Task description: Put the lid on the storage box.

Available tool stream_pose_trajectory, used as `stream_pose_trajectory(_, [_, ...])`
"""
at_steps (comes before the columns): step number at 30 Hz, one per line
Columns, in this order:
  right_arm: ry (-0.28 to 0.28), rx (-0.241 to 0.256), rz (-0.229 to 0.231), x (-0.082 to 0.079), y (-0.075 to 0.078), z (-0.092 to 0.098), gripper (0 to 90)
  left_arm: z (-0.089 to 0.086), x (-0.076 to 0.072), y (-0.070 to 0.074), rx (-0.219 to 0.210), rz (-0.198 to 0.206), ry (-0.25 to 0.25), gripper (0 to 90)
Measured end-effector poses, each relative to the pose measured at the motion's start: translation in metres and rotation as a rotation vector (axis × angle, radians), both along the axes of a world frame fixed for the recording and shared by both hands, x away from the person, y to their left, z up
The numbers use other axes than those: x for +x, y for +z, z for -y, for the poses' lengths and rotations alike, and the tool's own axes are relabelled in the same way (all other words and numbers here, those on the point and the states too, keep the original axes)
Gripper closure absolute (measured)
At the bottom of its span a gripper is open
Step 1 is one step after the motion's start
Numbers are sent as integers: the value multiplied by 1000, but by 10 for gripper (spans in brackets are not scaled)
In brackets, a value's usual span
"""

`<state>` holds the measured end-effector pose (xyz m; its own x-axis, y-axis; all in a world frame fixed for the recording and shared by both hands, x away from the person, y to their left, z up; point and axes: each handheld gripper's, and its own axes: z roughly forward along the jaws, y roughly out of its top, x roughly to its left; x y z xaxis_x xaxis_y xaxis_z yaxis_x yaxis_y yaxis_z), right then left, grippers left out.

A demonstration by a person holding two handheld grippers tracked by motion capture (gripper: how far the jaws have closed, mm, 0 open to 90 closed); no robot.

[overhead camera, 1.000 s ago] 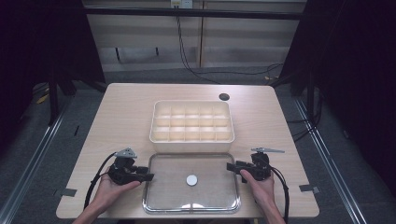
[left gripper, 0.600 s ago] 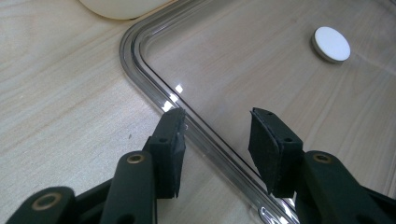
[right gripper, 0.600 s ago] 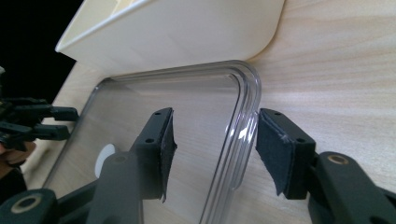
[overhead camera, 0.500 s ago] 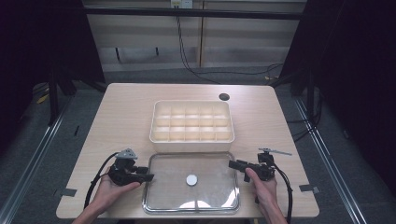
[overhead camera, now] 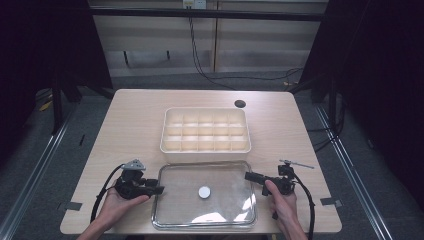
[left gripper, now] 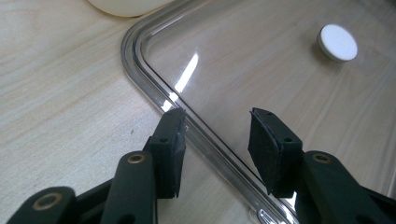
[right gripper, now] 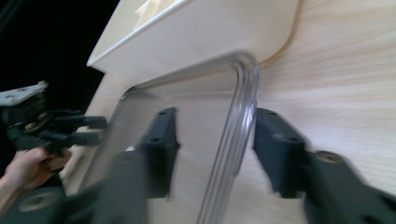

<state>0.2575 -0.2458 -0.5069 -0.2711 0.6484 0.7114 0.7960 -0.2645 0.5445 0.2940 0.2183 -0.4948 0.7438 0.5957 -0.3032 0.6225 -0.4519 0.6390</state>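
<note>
A clear shallow plastic tray (overhead camera: 160, 210) lies flat at the table's front, with a small white disc (overhead camera: 204, 192) at its middle. My left gripper (overhead camera: 159, 190) is open at the tray's left edge. In the left gripper view the open gripper (left gripper: 217, 135) has one jaw on each side of the tray's rim (left gripper: 154, 79), and the white disc (left gripper: 337, 43) lies farther in. My right gripper (overhead camera: 248, 176) is open at the tray's right edge. In the blurred right gripper view that gripper (right gripper: 215, 135) straddles the rim (right gripper: 238, 107).
A cream box (overhead camera: 205, 129) with several empty compartments sits just behind the tray, touching or nearly touching it; its wall (right gripper: 201, 32) rises beyond the right jaws. A dark round hole (overhead camera: 240, 104) marks the table's far right. Bare wood lies on both sides of the tray.
The right hand and gripper shifted a little to the right and turned slightly. The left gripper, tray and disc have stayed put.
</note>
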Motion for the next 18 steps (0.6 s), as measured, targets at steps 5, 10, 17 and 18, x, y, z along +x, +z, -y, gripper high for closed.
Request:
stream_pose_trajectory(5, [28,-62,8,2,0,-6,578,0,0,0,3,3,10,564])
stream_pose_trajectory(10, [85,-26,48,6,2,-1,679,-1,2,0,-1,3,6,561])
stream_pose_trajectory(17, [106,-25,63,11,3,-4,677,-2,4,-2,-20,1,10,561])
stream_pose_trajectory(18, [105,-31,68,11,4,-4,682,-3,4,-2,-19,1,17,561])
